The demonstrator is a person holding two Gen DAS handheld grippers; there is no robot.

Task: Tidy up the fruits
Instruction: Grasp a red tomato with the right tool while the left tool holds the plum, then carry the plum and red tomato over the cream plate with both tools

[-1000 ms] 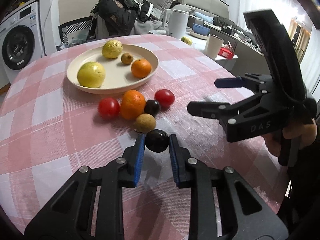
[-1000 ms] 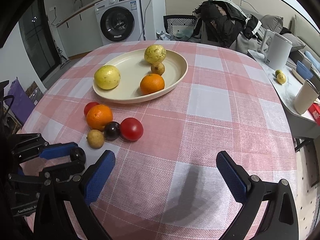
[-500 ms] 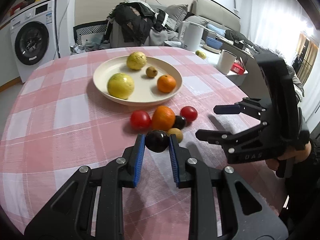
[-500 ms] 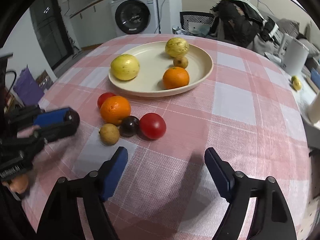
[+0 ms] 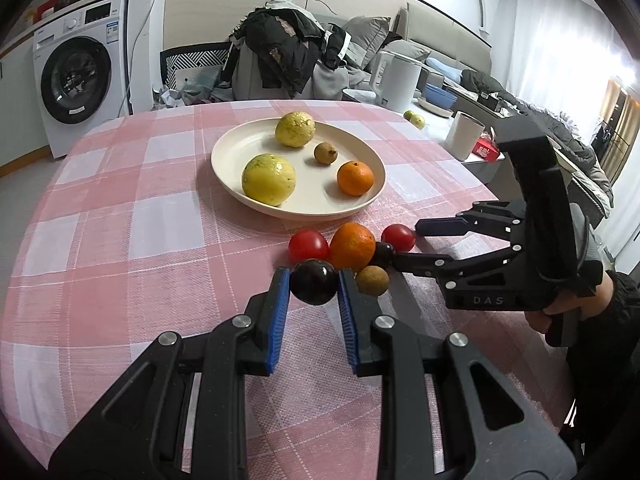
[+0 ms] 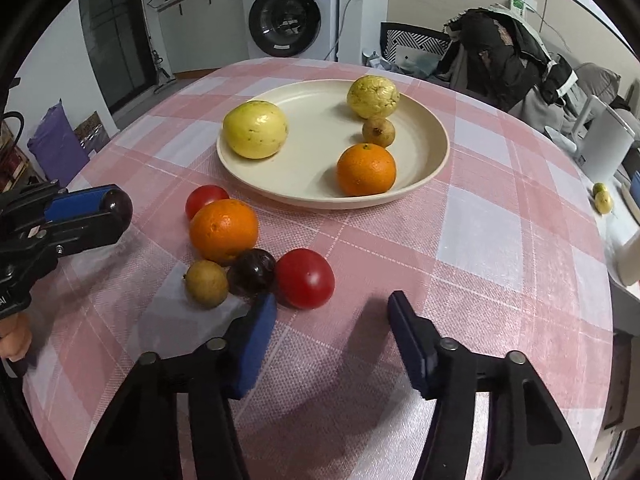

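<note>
A: Fruit is sitting all over the desk (image 6: 500,240), which is wearing a pink and white checked cloth. What is the left tool (image 5: 314,286) doing?

B: It is squeezing a dark round fruit (image 5: 313,281) between its blue pads and holding it up over the cloth, just in front of the little pile.

A: And the right tool (image 6: 330,312)?

B: Its jaws have just been closing, but they are standing partly apart and nothing is sitting between them. One blue pad is reaching right beside a red tomato (image 6: 305,283) and a dark plum (image 6: 252,271).

A: What else is lying in that pile?

B: A big orange (image 6: 224,230), another red tomato (image 6: 206,200) behind it, and a small brown fruit (image 6: 207,283), all crowding close together near the plate (image 6: 438,152).

A: Is the plate holding anything?

B: Two yellow fruits (image 6: 256,130), a small orange (image 6: 366,169) and a little brown fruit (image 6: 378,131) are resting on it.

A: Are you reading any words?

B: The right tool is showing the letters "DAS" on its side in the left camera. A washing machine (image 6: 286,20) is standing behind, but its labels are looking too small to read.
</note>
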